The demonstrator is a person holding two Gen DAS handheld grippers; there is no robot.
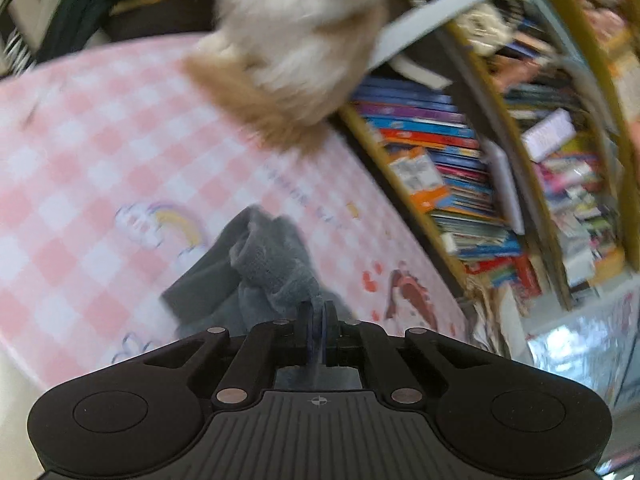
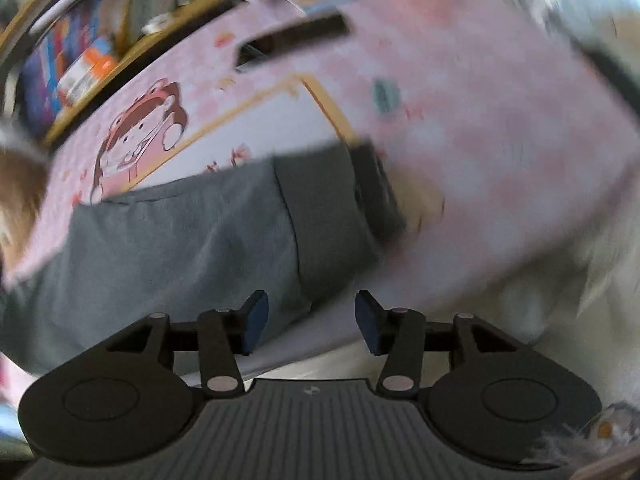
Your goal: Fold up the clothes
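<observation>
1. Two grippers are working one grey knit garment (image 2: 192,232), which is lying on the pink checked cartoon-print table cover (image 1: 80,140). The left gripper (image 1: 319,334) is pinching a bunched grey fold tight between its closed fingers.
2. The right gripper (image 2: 308,322) is hovering with its blue pads (image 2: 256,320) spread wide and empty — the cloth's near edge is sitting just beyond them, its long axis running leftward across the view, so this hand looks nearer the flat part.
3. A fluffy cream-and-tan animal (image 1: 296,40) is blurring both views; the garment's left end is cut off.

A pink checked tablecloth (image 1: 100,128) carries the grey garment (image 2: 180,232).
</observation>
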